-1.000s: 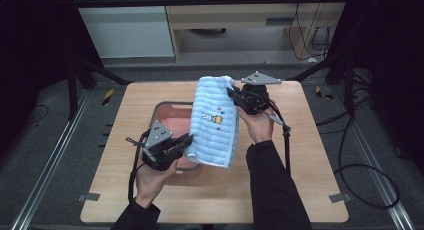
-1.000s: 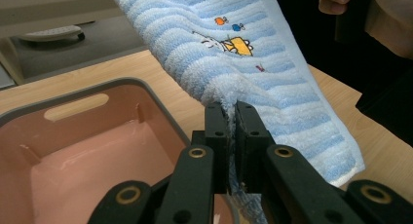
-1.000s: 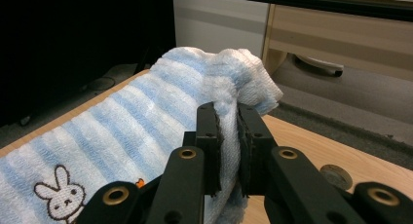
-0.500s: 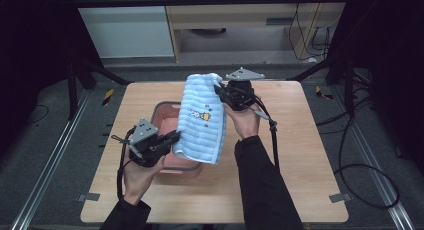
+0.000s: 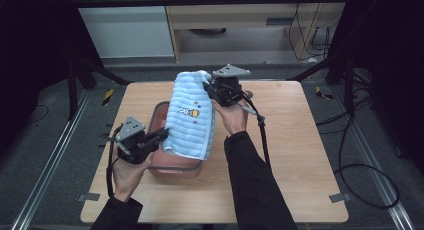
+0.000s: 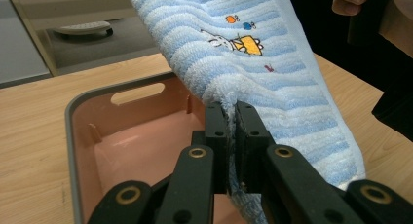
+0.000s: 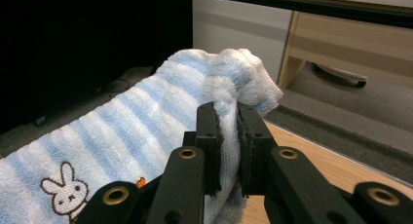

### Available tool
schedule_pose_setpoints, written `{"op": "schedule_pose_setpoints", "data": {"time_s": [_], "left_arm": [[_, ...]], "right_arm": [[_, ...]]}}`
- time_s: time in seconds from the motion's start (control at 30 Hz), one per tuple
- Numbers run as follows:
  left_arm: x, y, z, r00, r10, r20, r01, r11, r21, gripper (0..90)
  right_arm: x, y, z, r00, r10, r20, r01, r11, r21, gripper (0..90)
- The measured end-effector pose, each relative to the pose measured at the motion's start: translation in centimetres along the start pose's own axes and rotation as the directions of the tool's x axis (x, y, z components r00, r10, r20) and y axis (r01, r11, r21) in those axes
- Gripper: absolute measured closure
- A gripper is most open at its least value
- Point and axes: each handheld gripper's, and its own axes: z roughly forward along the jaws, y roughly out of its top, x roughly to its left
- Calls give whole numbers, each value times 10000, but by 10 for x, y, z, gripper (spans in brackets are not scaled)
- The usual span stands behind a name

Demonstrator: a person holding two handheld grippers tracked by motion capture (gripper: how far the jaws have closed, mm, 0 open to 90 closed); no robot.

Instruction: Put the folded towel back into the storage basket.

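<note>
A light wooden table (image 5: 310,155) carries a pink grey-rimmed bin (image 5: 156,121) directly.

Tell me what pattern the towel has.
Light blue and white stripes on the towel, clearest in the left gripper view.

Bin (image 5: 176,166) interior under towel (image 5: 191,121)

The towel (image 5: 190,115) drapes over the pink bin (image 5: 175,165) near the desk (image 5: 300,155) centre, blocking its opening; the desk's right half lies open.
</note>
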Motion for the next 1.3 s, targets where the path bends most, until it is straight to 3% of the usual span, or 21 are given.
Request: {"op": "schedule_pose_setpoints", "data": {"time_s": [0.6, 0.83, 1.13, 1.3], "left_arm": [[26, -15, 4, 9980, -412, -482, 424, 9988, 244, 854], [27, -21, 11, 9978, -374, -557, 402, 9979, 500, 854], [29, -33, 18, 9970, -47, -774, 125, 9948, 1014, 854], [29, -37, 19, 9964, -92, -843, 194, 9925, 1205, 854]], "right_arm": [[13, -9, 42, 9990, 147, -430, -136, 9996, 258, 815], [16, -15, 54, 9988, 133, -466, -112, 9989, 465, 815], [22, -28, 67, 9987, -28, -513, 68, 9969, 781, 815], [23, -34, 72, 9984, -58, -554, 110, 9956, 931, 815]]}}
